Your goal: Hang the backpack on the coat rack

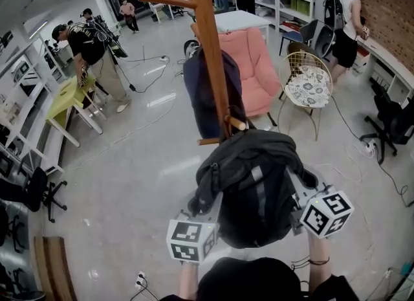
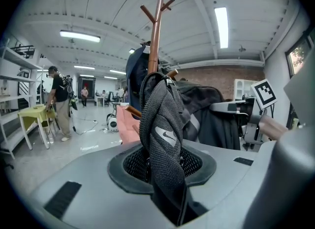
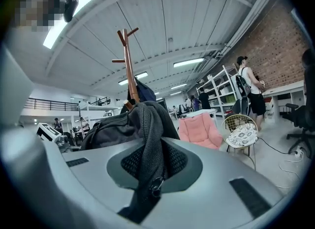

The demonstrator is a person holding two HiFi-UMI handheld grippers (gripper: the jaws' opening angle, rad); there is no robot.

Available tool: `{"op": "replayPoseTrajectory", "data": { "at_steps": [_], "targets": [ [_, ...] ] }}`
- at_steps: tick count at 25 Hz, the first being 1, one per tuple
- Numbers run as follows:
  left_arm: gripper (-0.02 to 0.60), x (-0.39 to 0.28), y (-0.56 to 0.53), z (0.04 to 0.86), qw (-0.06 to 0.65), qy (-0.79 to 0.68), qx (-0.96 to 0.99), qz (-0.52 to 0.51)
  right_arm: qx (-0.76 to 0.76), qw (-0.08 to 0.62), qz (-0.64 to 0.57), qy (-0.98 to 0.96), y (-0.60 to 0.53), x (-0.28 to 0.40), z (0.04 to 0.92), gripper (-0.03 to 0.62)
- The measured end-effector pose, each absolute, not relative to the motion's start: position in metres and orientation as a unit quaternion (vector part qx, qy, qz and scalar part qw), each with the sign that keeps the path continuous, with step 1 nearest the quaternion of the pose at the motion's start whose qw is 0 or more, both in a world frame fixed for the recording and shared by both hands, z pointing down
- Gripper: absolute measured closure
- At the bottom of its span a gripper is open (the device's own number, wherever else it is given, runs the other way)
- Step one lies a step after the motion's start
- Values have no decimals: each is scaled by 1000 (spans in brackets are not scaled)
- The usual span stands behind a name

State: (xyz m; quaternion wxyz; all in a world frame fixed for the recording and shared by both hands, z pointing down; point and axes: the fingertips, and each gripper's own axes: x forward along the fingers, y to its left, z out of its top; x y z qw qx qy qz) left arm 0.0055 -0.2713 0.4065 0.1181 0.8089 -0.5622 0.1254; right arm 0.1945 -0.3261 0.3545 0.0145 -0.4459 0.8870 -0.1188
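The left gripper (image 2: 163, 166) is closed on a mesh shoulder strap (image 2: 160, 124) of the backpack (image 1: 255, 186). The backpack hangs in the air between the two grippers, just in front of the wooden coat rack (image 1: 210, 47) and close to its low peg (image 1: 236, 123). I think each gripper takes one strap so that the weight is shared and the top of the bag can be brought up to a peg; its long axis seems to run from the person toward the pole, with the top end nearest the pole. The right gripper (image 3: 153, 166) pinches the other strap (image 3: 147, 129) in the same way.
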Motion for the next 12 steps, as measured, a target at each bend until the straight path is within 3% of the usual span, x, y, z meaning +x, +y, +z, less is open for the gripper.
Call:
{"op": "replayPoseTrajectory", "data": {
  "at_steps": [12],
  "targets": [
    [448, 9, -279, 428, 134, -557, 807, 141, -452, -1, -133, 882, -337, 198, 374, 551]
  ]
}}
